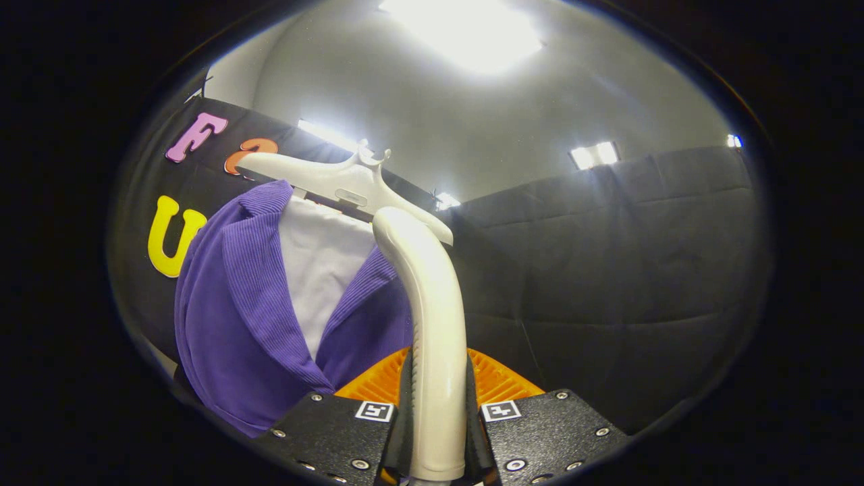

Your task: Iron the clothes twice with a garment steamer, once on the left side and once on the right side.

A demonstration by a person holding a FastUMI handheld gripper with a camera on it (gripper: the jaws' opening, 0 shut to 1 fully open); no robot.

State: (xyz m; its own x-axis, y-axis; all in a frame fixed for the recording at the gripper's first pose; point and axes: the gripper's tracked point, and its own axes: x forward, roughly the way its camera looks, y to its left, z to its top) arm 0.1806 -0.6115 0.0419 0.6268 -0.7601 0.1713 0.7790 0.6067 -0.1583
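My gripper [439, 405] is shut on the handle of a white garment steamer [432, 304], which rises from between the fingers and curves toward the clothes. A purple ribbed jacket [236, 317] over a white shirt [320, 270] hangs on a white hanger [337, 179] just beyond the fingers, to their left. The steamer's head end sits against the jacket's right lapel, just under the hanger's right arm. The steamer's nozzle face is hidden from me.
A black quilted cloth wall [607, 270] stands behind and to the right of the garment. Grey ceiling with bright lights [466, 30] is overhead.
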